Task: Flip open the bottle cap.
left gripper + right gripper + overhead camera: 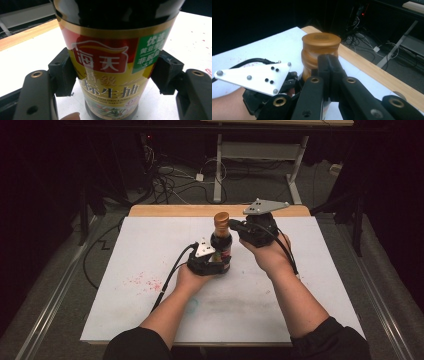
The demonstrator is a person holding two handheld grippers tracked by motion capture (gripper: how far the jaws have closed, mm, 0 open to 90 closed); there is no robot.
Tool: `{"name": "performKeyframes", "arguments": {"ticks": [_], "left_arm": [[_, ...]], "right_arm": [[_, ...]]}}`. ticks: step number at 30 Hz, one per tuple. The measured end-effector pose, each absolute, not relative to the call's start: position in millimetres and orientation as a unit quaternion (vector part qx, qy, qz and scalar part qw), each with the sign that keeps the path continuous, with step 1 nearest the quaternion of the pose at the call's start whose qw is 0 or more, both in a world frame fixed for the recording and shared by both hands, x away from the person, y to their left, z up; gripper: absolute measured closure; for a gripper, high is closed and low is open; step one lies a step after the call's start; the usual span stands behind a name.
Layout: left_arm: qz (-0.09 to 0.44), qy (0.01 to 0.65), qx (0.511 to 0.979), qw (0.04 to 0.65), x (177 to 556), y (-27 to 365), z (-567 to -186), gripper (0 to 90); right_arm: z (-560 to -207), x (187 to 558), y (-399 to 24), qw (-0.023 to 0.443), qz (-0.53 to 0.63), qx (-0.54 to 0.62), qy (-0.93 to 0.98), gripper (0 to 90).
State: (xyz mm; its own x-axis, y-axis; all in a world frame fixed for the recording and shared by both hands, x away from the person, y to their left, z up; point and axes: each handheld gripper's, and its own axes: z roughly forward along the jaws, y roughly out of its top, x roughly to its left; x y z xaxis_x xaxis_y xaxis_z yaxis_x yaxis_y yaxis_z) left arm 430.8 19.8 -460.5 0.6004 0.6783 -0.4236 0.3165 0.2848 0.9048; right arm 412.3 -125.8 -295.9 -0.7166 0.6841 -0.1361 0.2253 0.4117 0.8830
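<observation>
You have a white tabletop (300, 285) with a wooden strip (170, 210) along its far edge. Faint red specks (142, 281) mark its near left part, and a greenish smudge (192, 306) lies near the middle. Beyond the far edge you see tangled cables (167, 182) on the floor and a pale desk frame (260, 155).
</observation>
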Motion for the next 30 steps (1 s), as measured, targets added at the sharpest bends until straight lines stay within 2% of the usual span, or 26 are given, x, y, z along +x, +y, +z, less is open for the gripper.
{"name": "performKeyframes", "arguments": {"ticks": [30], "left_arm": [[0.134,0.429,0.582,0.678,430.7,19.6,-460.4,28.8]], "right_arm": [[-289.2,415.1,-121.4,0.258,0.474,0.279,0.794,90.0]]}}
